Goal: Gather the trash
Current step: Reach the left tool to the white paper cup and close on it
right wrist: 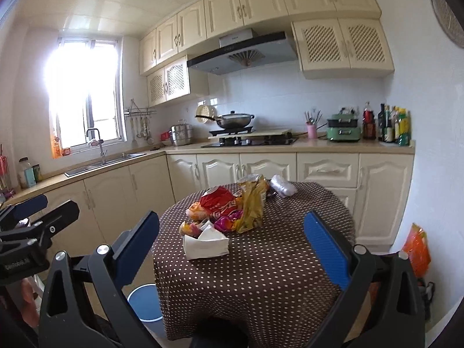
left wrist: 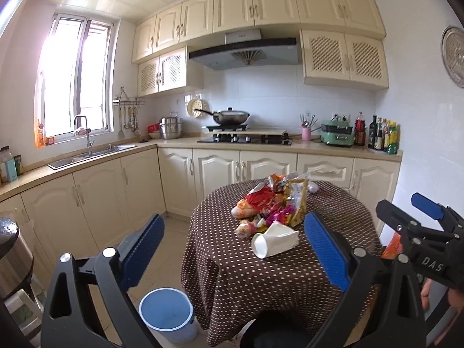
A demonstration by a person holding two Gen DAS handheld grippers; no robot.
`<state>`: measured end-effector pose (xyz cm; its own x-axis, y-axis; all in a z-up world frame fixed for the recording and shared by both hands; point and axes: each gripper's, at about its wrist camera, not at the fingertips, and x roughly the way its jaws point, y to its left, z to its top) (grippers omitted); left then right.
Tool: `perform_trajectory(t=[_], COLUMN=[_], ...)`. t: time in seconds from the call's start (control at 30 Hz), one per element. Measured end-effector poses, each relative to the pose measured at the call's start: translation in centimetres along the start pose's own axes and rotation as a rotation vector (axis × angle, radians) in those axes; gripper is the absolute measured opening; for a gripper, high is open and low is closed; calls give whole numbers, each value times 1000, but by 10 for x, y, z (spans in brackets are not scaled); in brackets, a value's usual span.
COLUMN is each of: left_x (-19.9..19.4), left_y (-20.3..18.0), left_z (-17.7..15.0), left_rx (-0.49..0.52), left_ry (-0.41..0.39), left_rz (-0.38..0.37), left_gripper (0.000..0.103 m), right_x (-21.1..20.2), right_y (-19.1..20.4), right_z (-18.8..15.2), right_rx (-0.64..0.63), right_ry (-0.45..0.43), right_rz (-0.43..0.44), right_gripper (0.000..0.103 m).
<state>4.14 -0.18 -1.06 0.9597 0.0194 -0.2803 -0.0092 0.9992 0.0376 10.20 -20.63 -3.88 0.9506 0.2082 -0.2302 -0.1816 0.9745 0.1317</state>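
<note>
Both my claws, the left gripper (left wrist: pixel 232 249) and right gripper (right wrist: pixel 232 246), hung spread wide and empty before the trash pile (left wrist: pixel 272 203) (wrappers, a crushed white cup (left wrist: pixel 274 242)) on the dotted table (left wrist: pixel 275 284), blue bin (left wrist: pixel 166 316) on the floor beside it.

The letters "DAS" stand in white on the black body of the right tongs (left wrist: pixel 429 214), seen at the right edge of the left wrist view. A small white word is printed on the black body of the left tongs (right wrist: pixel 34 214) in the right wrist view, too blurred to read. The range hood (left wrist: pixel 245 47) carries a small logo and the red snack wrapper (right wrist: pixel 219 201) bears pale characters; neither is legible.
</note>
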Motion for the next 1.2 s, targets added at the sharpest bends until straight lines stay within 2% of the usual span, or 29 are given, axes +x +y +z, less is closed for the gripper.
perform_trajectory(t=[0.2, 0.7, 0.77, 0.8, 0.83, 0.9, 1.0, 1.17, 1.2], left_x=[45, 166, 181, 187, 196, 213, 235, 248, 250], left_y=[8, -18, -25, -27, -30, -36, -45, -47, -47], left_z=[-4, -50, -53, -53, -55, -59, -65, -67, -68], left_rx=[-17, -49, -45, -46, -50, -47, -5, 21, 21], left_ry=[97, 339, 365, 381, 397, 421, 457, 463, 465], left_rz=[-45, -173, -198, -207, -221, -235, -206, -222, -222], left_gripper=[95, 95, 84, 75, 73, 72, 64, 63, 57], right_x=[48, 121, 131, 136, 139, 146, 156, 169, 172], right_y=[-13, -49, -57, -61, -64, -69, -76, -81, -81], right_z=[-6, -39, -42, -44, -45, -46, -49, -55, -56], right_rx=[53, 63, 86, 93, 95, 94, 112, 126, 129], right_ry=[103, 234, 251, 257, 260, 265, 277, 299, 303], right_rz=[20, -48, -46, -48, -54, -64, -60, -53, -51], right_gripper=[96, 96, 96, 96, 96, 96, 96, 96, 96])
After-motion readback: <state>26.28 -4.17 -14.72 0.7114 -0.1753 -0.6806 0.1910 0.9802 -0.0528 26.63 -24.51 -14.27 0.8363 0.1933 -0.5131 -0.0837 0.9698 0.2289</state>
